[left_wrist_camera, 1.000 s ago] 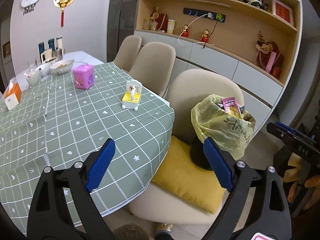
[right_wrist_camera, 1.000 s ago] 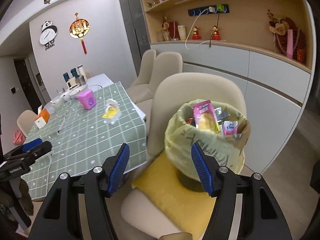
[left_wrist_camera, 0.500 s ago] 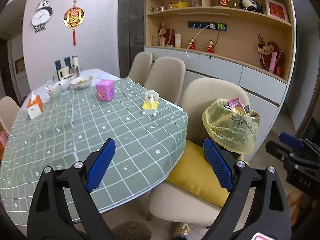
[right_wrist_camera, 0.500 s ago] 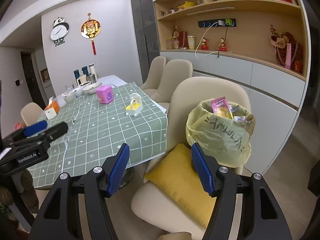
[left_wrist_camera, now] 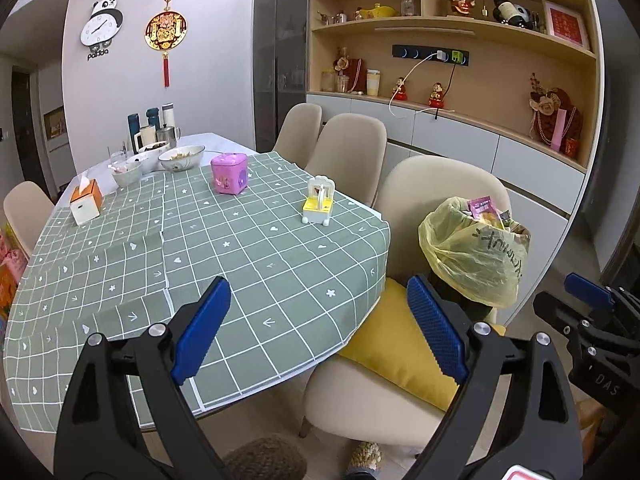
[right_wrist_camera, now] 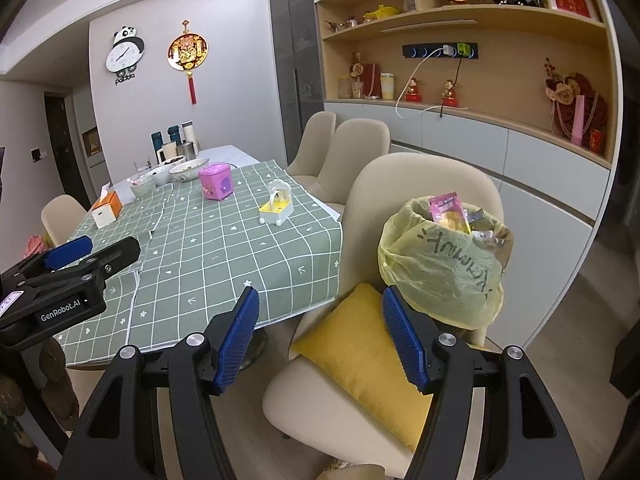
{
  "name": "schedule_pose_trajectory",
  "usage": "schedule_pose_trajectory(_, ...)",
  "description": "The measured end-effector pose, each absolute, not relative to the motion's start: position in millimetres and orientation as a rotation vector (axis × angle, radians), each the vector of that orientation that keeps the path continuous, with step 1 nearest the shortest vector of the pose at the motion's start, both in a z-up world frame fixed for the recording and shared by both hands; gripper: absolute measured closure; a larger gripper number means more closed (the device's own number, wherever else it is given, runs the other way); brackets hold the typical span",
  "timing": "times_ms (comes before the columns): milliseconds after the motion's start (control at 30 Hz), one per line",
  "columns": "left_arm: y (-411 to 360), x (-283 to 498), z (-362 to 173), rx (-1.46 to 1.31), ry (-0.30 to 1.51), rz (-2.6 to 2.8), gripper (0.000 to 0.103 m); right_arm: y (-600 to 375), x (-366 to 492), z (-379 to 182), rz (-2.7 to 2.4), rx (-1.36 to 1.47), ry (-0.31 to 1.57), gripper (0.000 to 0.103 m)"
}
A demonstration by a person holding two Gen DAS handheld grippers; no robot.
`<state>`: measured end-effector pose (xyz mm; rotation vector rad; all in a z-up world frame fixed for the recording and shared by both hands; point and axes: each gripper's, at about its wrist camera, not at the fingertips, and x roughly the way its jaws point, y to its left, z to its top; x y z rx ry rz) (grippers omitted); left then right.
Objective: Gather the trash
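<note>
Both claws tilt downward, jaws spread, empty: left gripper [left_wrist_camera: 318,326] at lower centre, right gripper [right_wrist_camera: 326,338] likewise, before the trash bag [right_wrist_camera: 440,264].

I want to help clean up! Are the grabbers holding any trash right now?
No. The left gripper and right gripper are both open and empty.

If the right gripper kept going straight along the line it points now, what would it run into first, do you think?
Probably the yellow cushion on the beige chair: it lies just beyond the open right gripper. The yellow trash bag sits to the right of that line. Depth is hard to judge through the fisheye.
</note>
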<state>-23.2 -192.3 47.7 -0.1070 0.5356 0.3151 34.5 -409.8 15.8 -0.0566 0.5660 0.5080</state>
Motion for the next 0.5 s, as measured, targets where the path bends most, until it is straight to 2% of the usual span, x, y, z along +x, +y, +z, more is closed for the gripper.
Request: schedule_pose_trajectory(500, -198.2, -23.6, 43.2, -0.100, 0.543, 0.310, 0.018, -412.3, 35.1, 11.4, 0.503, -0.035, 0.568, 0.042)
